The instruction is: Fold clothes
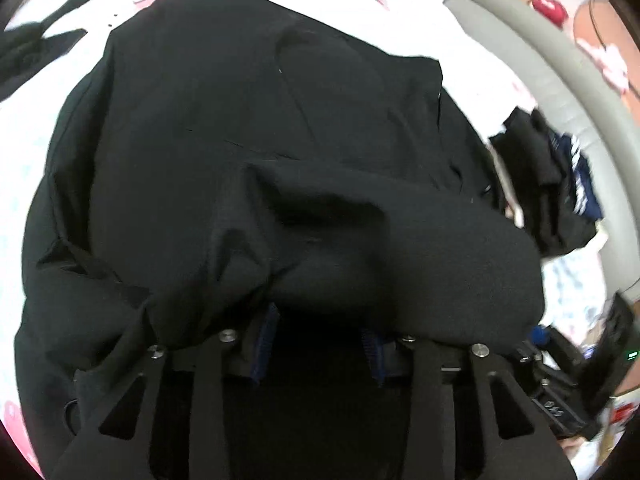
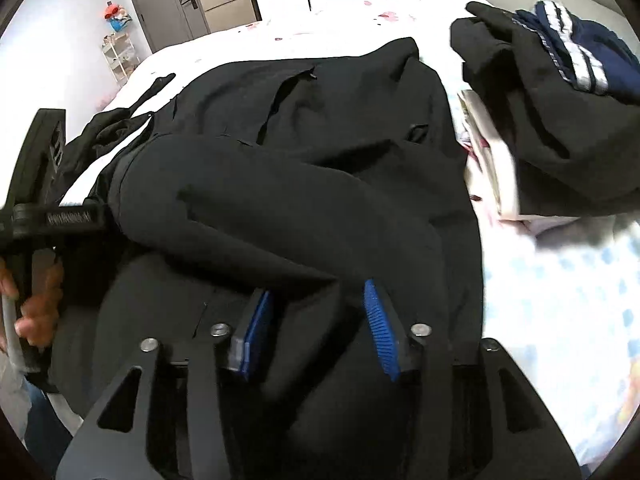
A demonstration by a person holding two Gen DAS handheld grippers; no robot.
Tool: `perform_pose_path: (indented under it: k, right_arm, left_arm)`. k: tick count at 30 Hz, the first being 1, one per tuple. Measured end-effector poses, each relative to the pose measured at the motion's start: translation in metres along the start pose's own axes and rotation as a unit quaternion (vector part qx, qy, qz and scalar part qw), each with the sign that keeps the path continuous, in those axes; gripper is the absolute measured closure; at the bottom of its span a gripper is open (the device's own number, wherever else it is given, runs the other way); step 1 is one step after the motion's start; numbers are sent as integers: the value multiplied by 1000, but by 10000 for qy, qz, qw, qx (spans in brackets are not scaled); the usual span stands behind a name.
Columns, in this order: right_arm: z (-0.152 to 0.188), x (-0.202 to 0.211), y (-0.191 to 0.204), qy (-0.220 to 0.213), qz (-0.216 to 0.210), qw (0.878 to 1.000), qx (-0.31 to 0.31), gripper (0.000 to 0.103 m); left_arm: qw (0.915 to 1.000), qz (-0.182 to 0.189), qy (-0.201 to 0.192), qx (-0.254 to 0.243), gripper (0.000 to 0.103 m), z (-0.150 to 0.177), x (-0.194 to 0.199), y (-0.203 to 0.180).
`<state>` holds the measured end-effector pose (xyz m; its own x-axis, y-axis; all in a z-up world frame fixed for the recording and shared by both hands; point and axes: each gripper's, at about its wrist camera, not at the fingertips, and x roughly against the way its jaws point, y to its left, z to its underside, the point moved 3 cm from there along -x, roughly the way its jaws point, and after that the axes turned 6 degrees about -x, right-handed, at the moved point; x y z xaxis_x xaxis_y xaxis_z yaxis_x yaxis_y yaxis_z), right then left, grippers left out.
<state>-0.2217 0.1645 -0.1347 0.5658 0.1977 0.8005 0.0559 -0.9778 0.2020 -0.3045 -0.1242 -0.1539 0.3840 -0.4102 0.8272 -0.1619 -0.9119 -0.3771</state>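
Right wrist view is showing the right gripper (image 2: 318, 320) with its 2 blue pads spread, black garment (image 2: 288, 168) lying between them on the bed (image 2: 560, 300). Left gripper (image 1: 320, 332) is sitting draped in that cloth, grip unclear.

Both your wrist cameras look steeply down, close over the black garment (image 1: 248, 128) they share; the folded pile (image 2: 560, 92) sits at two o'clock
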Motion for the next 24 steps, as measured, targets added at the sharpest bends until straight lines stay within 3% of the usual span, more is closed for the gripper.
perform_pose_path:
  k: [3, 4, 9, 11, 15, 17, 19, 21, 24]
  right_arm:
    - [5, 10, -7, -1, -81, 9999, -139, 60]
    - [6, 15, -9, -40, -112, 9998, -182, 60]
    - [15, 65, -7, -545, -399, 9971, -359, 58]
    - [18, 77, 1, -617, -648, 9952, -399, 58]
    - [35, 77, 22, -500, -862, 9947, -233, 58]
    - [49, 66, 28, -281, -656, 9973, -160, 58]
    - [59, 58, 27, -115, -416, 9990, -86, 61]
    - [63, 64, 25, -142, -350, 9993, -57, 64]
    - [64, 84, 27, -438, -402, 9981, -142, 62]
  left_arm:
    - [9998, -33, -217, -9, 64, 6, 35, -1]
    - [9993, -79, -357, -59, 58, 9, 48, -2]
    - [9962, 63, -847, -211, 49, 36, 107, -12]
    - [9956, 292, -887, -103, 47, 42, 108, -14]
    - [9970, 26, -751, -165, 47, 63, 92, -37]
    - [9977, -267, -548, -312, 47, 79, 83, -42]
    - [9945, -943, -319, -334, 47, 91, 77, -36]
    - [9933, -1048, -440, -199, 48, 98, 86, -31]
    - [9932, -633, -967, -109, 48, 111, 106, -48]
